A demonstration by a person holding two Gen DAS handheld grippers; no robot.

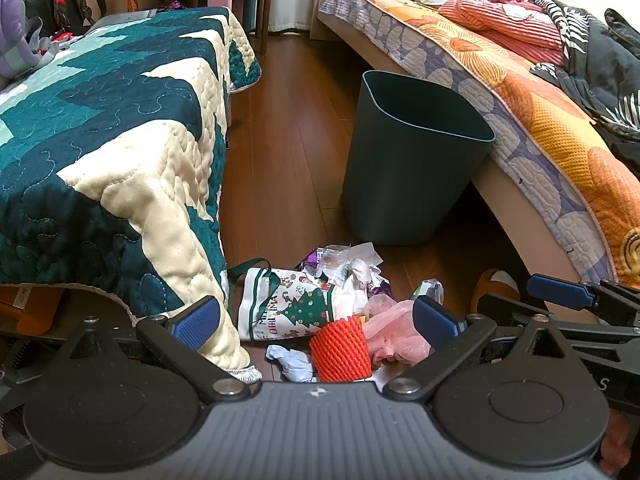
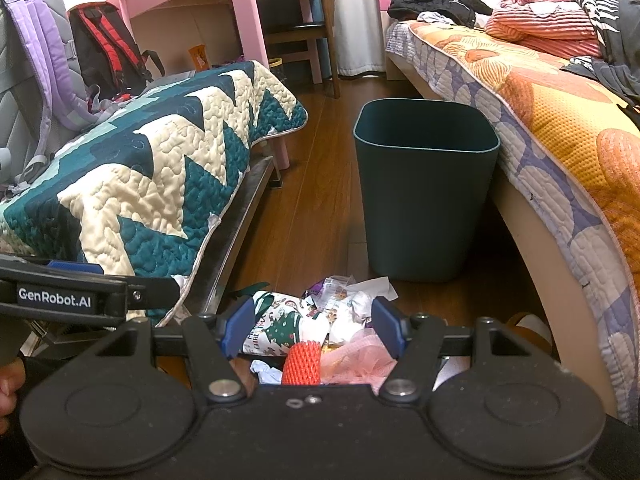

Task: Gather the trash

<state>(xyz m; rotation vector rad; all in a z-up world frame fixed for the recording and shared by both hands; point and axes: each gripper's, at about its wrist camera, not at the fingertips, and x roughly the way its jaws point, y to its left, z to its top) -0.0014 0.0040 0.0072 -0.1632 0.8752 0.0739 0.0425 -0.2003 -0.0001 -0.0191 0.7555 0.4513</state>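
A heap of trash lies on the wooden floor: a Christmas-print bag (image 1: 286, 310) (image 2: 280, 326), a red foam net sleeve (image 1: 341, 354) (image 2: 302, 364), pink mesh (image 1: 390, 330) (image 2: 356, 360), crumpled white paper (image 1: 294, 362) (image 2: 266, 372) and clear wrappers (image 1: 340, 260) (image 2: 340, 286). A dark green bin (image 1: 412, 160) (image 2: 426, 188) stands upright beyond the heap. My left gripper (image 1: 316, 322) hangs open above the near side of the heap, holding nothing. My right gripper (image 2: 314, 330) is open too, over the same heap, with nothing between its fingers.
A low bed with a teal and cream quilt (image 1: 120, 152) (image 2: 160, 168) bounds the left. A bed with an orange flowered cover (image 1: 540, 112) (image 2: 560, 120) and piled clothes bounds the right, touching the bin. Backpacks (image 2: 60, 60) and a pink desk (image 2: 208, 4) stand behind. A slipper (image 1: 494, 286) lies right.
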